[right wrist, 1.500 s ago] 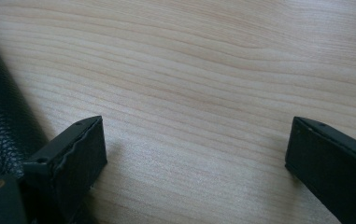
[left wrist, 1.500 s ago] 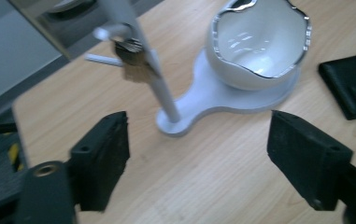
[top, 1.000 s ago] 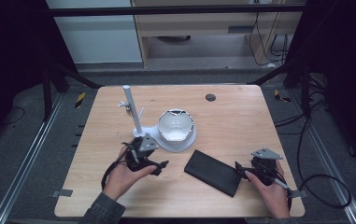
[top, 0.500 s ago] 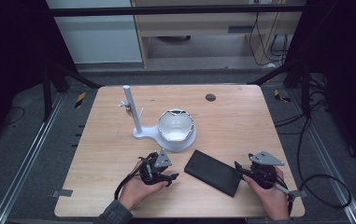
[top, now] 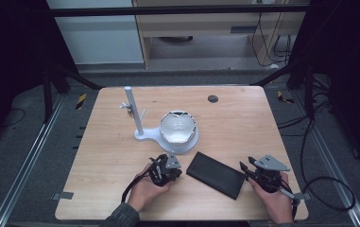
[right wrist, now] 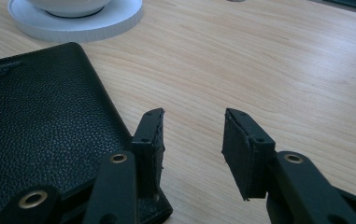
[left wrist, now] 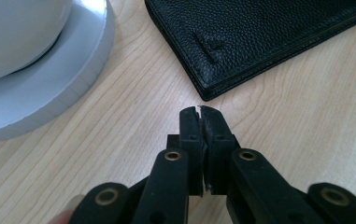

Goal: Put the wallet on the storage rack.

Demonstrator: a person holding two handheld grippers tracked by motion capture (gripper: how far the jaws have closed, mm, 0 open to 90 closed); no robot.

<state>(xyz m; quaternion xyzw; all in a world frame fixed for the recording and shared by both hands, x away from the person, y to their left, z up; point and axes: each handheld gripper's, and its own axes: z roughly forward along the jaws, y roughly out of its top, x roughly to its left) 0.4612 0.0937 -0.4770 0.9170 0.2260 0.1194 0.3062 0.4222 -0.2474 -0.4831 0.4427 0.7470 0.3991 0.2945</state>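
We see a black leather wallet (top: 215,174) lying flat and closed on the wooden table (top: 244,123), near its front edge, set at a slant between our two grippers. In the left gripper view its pebbled cover (left wrist: 259,37) fills the upper right, one corner pointing down toward the jaws. The left gripper (left wrist: 199,112) sits just short of that corner with its jaws pressed together and nothing between them; in the high view it (top: 167,169) rests low over the table just left of the wallet, held in the left hand (top: 145,190). The right gripper (right wrist: 192,135) has its jaws parted wide and empty; one jaw stands at the wallet's near edge (right wrist: 49,126), though we cannot tell whether it touches the leather, and the other is over bare wood. In the high view the right gripper (top: 251,171) lies just right of the wallet, gripped by the right hand (top: 274,201). Just behind the wallet stands a white bowl (top: 178,127) on a round white base (top: 168,142), and a white upright post (top: 133,111) rises from that base's left end. A small dark disc (top: 212,99) lies farther back on the table.
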